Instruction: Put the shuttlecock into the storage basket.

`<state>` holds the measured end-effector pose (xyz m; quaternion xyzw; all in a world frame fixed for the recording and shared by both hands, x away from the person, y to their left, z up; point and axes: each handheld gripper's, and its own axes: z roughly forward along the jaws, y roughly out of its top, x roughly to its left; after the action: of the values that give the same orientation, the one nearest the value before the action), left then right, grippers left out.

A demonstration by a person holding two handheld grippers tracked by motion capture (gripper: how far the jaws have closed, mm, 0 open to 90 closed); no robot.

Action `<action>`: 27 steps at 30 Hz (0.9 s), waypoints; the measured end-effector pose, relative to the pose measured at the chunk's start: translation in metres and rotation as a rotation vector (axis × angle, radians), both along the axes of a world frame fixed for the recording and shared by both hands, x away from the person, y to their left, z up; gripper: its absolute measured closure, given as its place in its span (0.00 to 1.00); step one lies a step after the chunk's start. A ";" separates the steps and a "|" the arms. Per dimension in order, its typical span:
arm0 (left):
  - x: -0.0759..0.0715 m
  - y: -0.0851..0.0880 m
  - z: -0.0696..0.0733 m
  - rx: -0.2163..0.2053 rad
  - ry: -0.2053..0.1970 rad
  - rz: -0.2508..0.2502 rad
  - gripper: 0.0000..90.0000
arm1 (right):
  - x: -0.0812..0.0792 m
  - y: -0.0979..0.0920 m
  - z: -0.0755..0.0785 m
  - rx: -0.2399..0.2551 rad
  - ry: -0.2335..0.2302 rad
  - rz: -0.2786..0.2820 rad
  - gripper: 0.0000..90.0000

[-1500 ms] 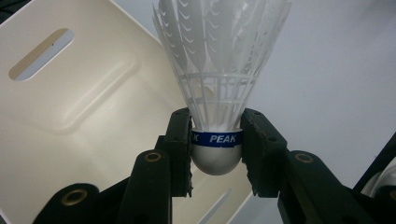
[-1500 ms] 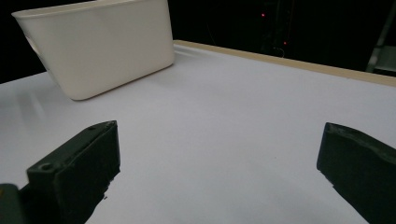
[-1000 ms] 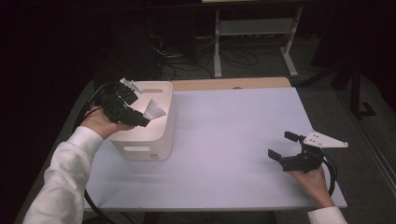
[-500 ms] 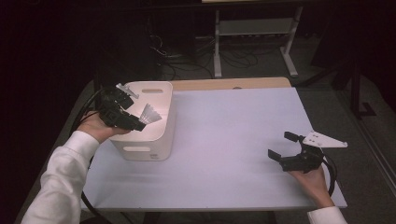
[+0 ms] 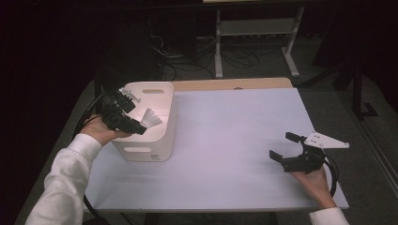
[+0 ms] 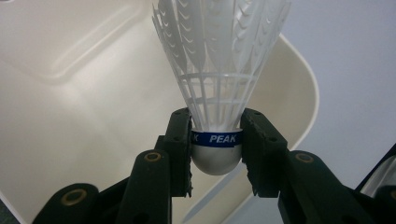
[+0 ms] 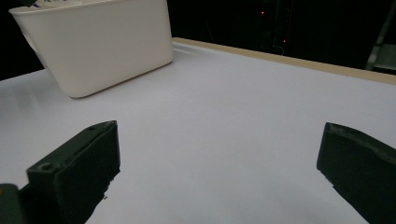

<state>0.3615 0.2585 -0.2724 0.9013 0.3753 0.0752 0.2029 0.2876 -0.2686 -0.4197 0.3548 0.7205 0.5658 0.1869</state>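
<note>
A white feathered shuttlecock (image 6: 215, 84) with a blue band marked PEAK sits between the jaws of my left gripper (image 6: 216, 144), which is shut on its cork base. In the high view that gripper (image 5: 141, 125) hangs over the white bin (image 5: 162, 133) at the table's left, the shuttlecock (image 5: 151, 117) pointing into the bin's opening. My right gripper (image 5: 286, 146) rests low near the front right of the table, jaws wide apart with nothing between them. The right gripper view shows its jaws over bare table, the bin (image 7: 98, 44) far off.
The pale table (image 5: 234, 140) has a wooden strip along its far edge. A metal stand (image 5: 256, 37) and cables lie on the dark floor beyond. Black cables trail from both grippers.
My left gripper has drawn slightly left and back over the bin with the shuttlecock still held. The right gripper has kept still.
</note>
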 end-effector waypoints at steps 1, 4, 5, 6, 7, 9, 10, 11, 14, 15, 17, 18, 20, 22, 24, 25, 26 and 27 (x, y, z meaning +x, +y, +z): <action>0.000 0.001 -0.001 0.003 0.004 0.000 0.72 | 0.000 0.000 0.000 -0.001 0.000 0.000 0.00; 0.002 0.003 -0.007 0.008 0.015 0.001 0.72 | 0.000 0.000 0.000 -0.001 0.002 -0.001 0.00; 0.002 0.003 -0.009 0.013 0.018 0.001 0.72 | 0.000 0.000 0.000 -0.002 0.003 -0.001 0.00; 0.003 0.004 -0.012 0.014 0.024 -0.001 0.72 | 0.000 0.000 0.000 -0.003 0.004 -0.001 0.00; 0.003 0.004 -0.014 0.011 0.025 0.004 0.72 | 0.000 0.001 0.000 -0.003 0.005 0.000 0.00; 0.003 0.005 -0.017 0.002 0.032 0.015 0.72 | 0.000 0.001 0.000 -0.002 0.008 0.001 0.00; 0.004 0.005 -0.018 0.006 0.032 0.009 0.72 | 0.000 0.001 0.000 -0.004 0.007 0.002 0.00; 0.004 0.005 -0.019 0.003 0.036 0.013 0.72 | 0.000 0.001 0.000 -0.005 0.006 0.002 0.00; 0.005 0.004 -0.019 0.005 0.036 0.013 0.72 | 0.000 0.001 0.000 -0.007 -0.001 0.003 0.00; 0.006 0.004 -0.019 0.005 0.031 0.008 0.72 | 0.000 0.001 0.000 -0.006 -0.001 0.002 0.00; 0.008 0.004 -0.020 0.008 0.030 0.006 0.72 | 0.000 0.001 0.000 -0.008 0.000 0.001 0.00; 0.008 0.003 -0.020 0.003 0.034 0.014 0.72 | 0.000 0.001 0.000 -0.007 0.001 -0.001 0.00; 0.010 0.002 -0.022 0.013 0.035 0.007 0.72 | -0.001 0.001 0.000 -0.009 -0.001 0.000 0.00; 0.012 0.002 -0.023 0.020 0.038 0.012 0.72 | -0.001 0.001 0.001 -0.008 -0.003 0.000 0.00; 0.013 0.002 -0.024 0.015 0.039 0.022 0.72 | -0.002 0.001 0.001 -0.006 0.000 0.002 0.00; 0.013 0.001 -0.024 0.009 0.041 0.029 0.72 | -0.002 0.001 0.001 -0.006 0.000 0.003 0.00; 0.013 0.001 -0.024 0.011 0.043 0.029 0.72 | -0.002 0.001 0.001 -0.008 -0.001 0.004 0.00; 0.014 0.001 -0.024 0.015 0.041 0.020 0.72 | -0.002 0.001 0.001 -0.008 -0.001 0.003 0.00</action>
<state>0.3752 0.2590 -0.2966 0.9003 0.3880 0.0614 0.1877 0.2853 -0.2676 -0.4187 0.3525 0.7233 0.5633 0.1878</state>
